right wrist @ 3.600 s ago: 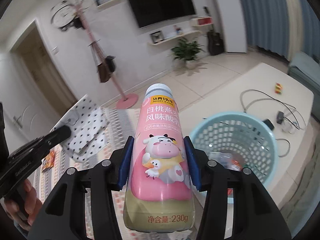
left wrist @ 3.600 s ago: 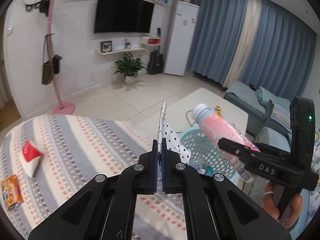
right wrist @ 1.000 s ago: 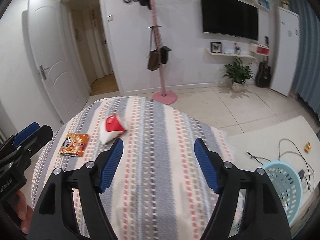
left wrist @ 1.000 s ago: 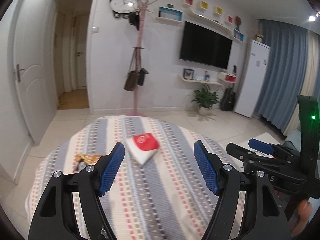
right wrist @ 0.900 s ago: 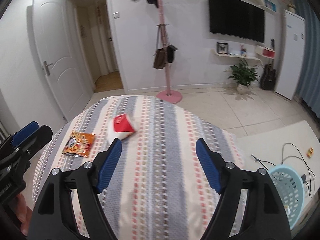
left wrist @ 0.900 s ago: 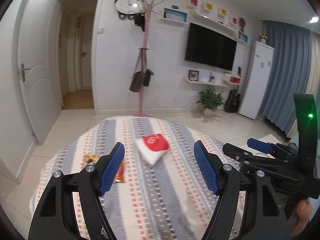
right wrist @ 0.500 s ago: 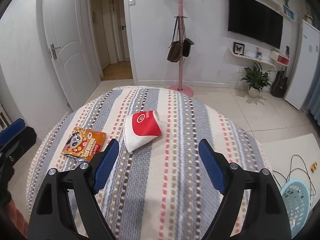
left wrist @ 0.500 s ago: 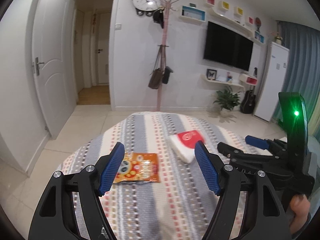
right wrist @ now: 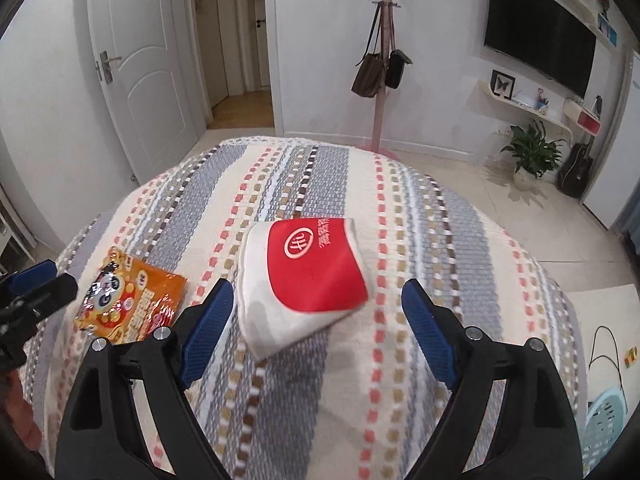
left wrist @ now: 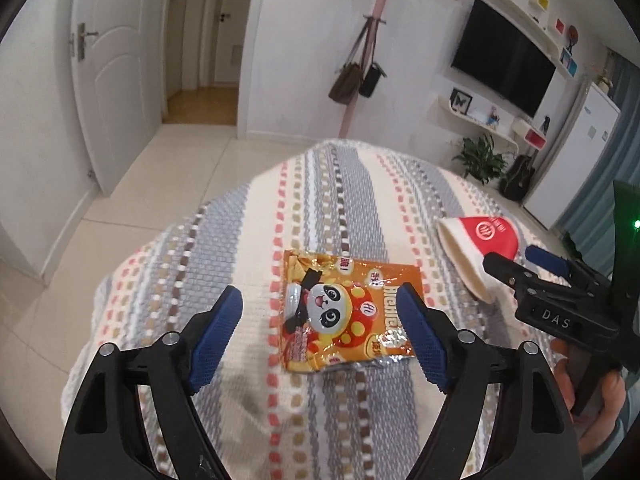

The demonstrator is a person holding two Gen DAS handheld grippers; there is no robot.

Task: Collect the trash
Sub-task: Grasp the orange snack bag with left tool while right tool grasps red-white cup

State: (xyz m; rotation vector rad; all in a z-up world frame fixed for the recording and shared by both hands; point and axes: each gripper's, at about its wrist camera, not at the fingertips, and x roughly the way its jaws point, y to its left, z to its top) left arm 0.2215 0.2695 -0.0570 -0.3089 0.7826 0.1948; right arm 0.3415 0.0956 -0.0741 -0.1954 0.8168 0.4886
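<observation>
An orange snack packet with a panda (left wrist: 344, 312) lies flat on the striped bed cover (left wrist: 320, 200). My left gripper (left wrist: 320, 332) is open just above it, a blue pad on each side. A crushed red and white paper cup (right wrist: 308, 276) lies on its side to the packet's right. My right gripper (right wrist: 316, 328) is open over the cup, its pads on either side. The packet also shows in the right wrist view (right wrist: 132, 300), and the cup shows in the left wrist view (left wrist: 476, 248). Both grippers are empty.
A light blue trash basket (right wrist: 604, 420) stands on the floor at the far right beside a low white table (right wrist: 600, 320) with cables. A pink coat stand (right wrist: 382, 52) with bags stands beyond the bed. The bed's edge (left wrist: 100, 292) drops off to the left.
Both grippers have dropped the earlier bottle and dotted paper, swung left across the bed and come down close. The left now straddles the packet, the right straddles the cup.
</observation>
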